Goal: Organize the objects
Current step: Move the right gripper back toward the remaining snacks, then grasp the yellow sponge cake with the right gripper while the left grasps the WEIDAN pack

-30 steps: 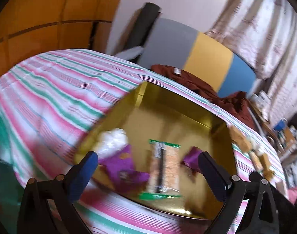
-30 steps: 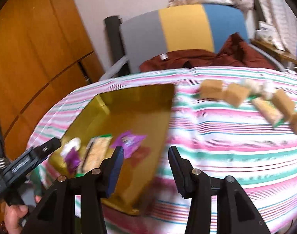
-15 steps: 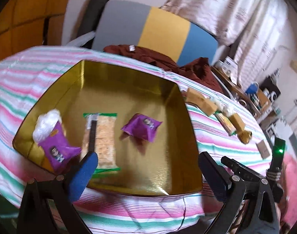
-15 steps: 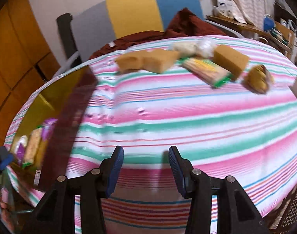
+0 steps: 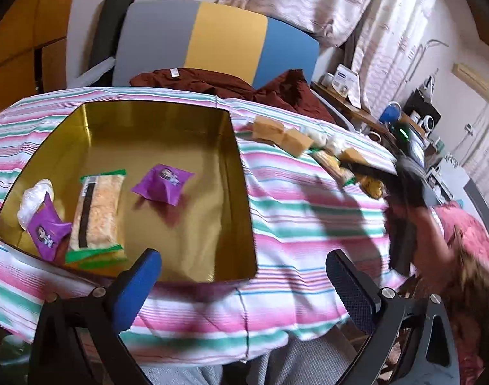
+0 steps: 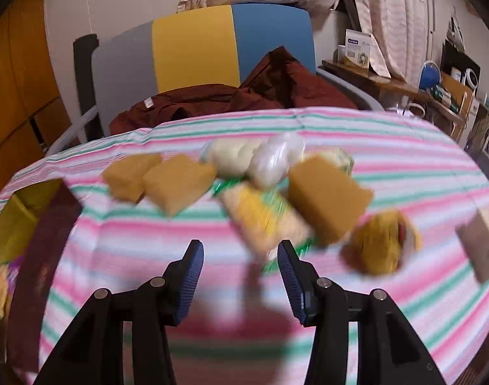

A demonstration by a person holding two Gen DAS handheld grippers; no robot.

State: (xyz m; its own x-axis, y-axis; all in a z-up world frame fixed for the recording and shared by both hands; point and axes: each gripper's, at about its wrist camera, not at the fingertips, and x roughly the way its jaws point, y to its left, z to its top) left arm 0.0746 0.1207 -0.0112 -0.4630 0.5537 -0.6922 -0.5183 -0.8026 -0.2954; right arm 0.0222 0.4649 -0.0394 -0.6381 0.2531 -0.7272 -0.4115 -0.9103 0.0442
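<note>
A shallow, square gold tin tray [image 5: 234, 173] with glossy metal walls and rounded corners fills the left half of the left wrist view, sitting on a pink, green and white striped tablecloth [image 5: 302, 224]. Inside it, toward the lower left, lie a long clear-wrapped cracker pack [image 5: 98, 213] with green ends, a crinkly purple sachet [image 5: 47, 232] against its left side, and a white, filmy wrapped lump [image 5: 34, 199] just above that sachet. A second purple sachet [image 5: 162, 183] lies alone near the tray's centre.

Right of the tray, in the upper middle of that view, a loose cluster rests on the cloth. The right wrist view shows it closer but blurred: two tan, sponge-like blocks [image 6: 159, 181] side by side at the left, pale rounded wrapped buns [image 6: 257, 157] behind, a yellow-and-green packet [image 6: 263, 221] at centre, another tan block [image 6: 327, 199] to its right, and a rounded yellow-brown wrapped piece [image 6: 380, 245] at lower right.

The right gripper [image 6: 241, 272] hangs just in front of the yellow-and-green packet, blue ribbed pads spread, nothing between them. The left gripper [image 5: 244, 282] at the bottom of its frame is spread wide and empty, near the tray's near rim.

A grey, yellow and blue padded chair back [image 5: 212, 38] with dark red cloth [image 5: 231, 86] draped on it stands beyond the table.
</note>
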